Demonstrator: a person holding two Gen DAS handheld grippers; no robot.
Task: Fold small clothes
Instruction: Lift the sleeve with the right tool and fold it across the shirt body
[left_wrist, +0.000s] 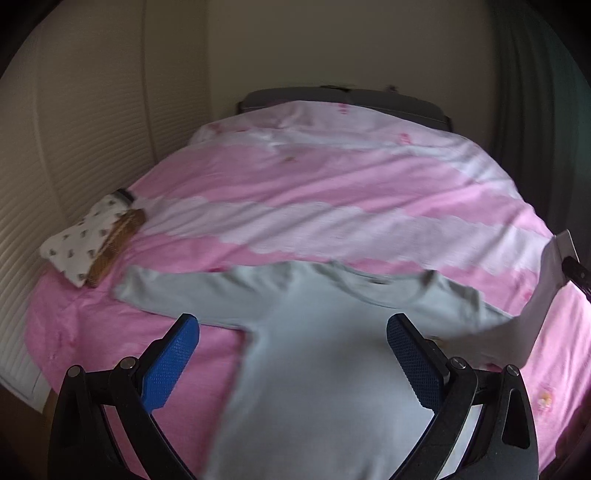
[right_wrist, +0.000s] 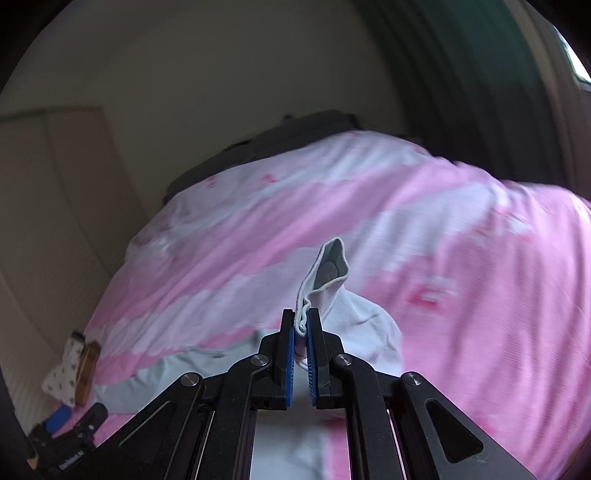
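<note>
A pale grey long-sleeved shirt (left_wrist: 314, 354) lies flat on the pink and white bedspread (left_wrist: 314, 192), neck toward the headboard, left sleeve spread out. My left gripper (left_wrist: 291, 328) is open and empty, hovering over the shirt's body. My right gripper (right_wrist: 301, 325) is shut on the cuff of the right sleeve (right_wrist: 325, 280) and holds it lifted above the bed. In the left wrist view the lifted sleeve (left_wrist: 532, 317) rises at the right edge.
A folded white patterned garment (left_wrist: 81, 240) and a brown folded one (left_wrist: 114, 243) lie at the bed's left edge by a ribbed wall. A dark headboard (left_wrist: 343, 98) stands at the far end. A curtain hangs on the right.
</note>
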